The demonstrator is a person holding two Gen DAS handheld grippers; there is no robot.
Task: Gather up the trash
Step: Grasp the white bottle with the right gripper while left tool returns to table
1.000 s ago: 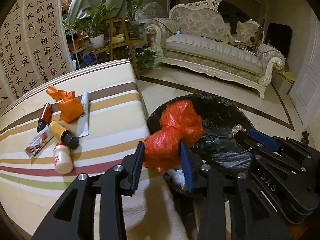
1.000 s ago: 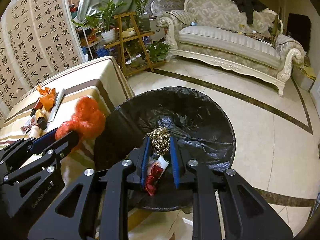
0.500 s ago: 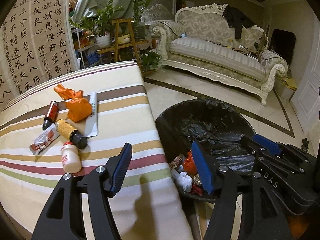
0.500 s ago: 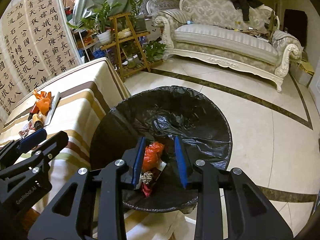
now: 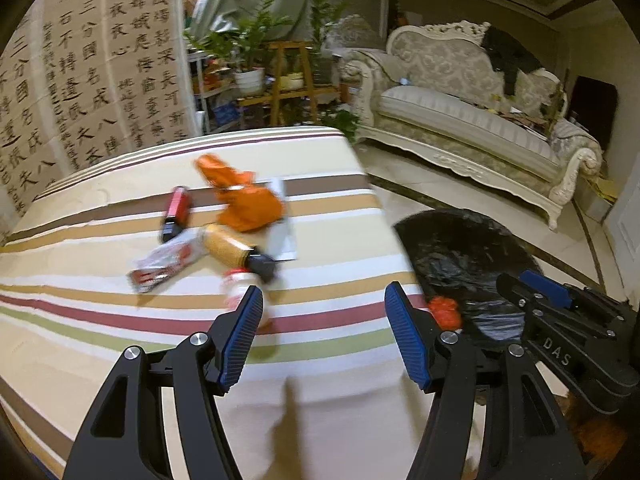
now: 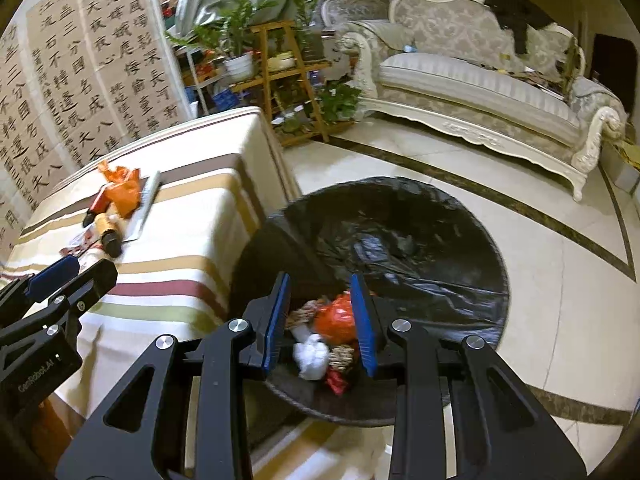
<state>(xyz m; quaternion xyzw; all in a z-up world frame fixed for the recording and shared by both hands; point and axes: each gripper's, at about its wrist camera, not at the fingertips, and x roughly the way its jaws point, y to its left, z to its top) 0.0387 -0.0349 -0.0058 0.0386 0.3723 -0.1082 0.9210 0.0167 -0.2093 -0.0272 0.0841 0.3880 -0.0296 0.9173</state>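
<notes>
My left gripper (image 5: 324,316) is open and empty above the striped table (image 5: 120,340), near its right edge. On the table lie an orange bag (image 5: 244,200), a red tube (image 5: 176,212), a wrapper (image 5: 168,260), an amber bottle (image 5: 236,248) and a small white bottle (image 5: 240,288). My right gripper (image 6: 322,316) is open and empty over the black-lined trash bin (image 6: 420,240). Inside the bin lie the red bag (image 6: 336,316), white paper (image 6: 312,356) and other scraps.
The bin (image 5: 460,248) stands on the tiled floor right of the table. A white sofa (image 6: 480,92) and a wooden plant stand (image 6: 288,80) are behind. A calligraphy screen (image 5: 80,80) stands behind the table.
My left gripper opened and dropped the red bag into the bin, then swung left over the table. My right gripper let go of its scraps into the bin and opened wider.
</notes>
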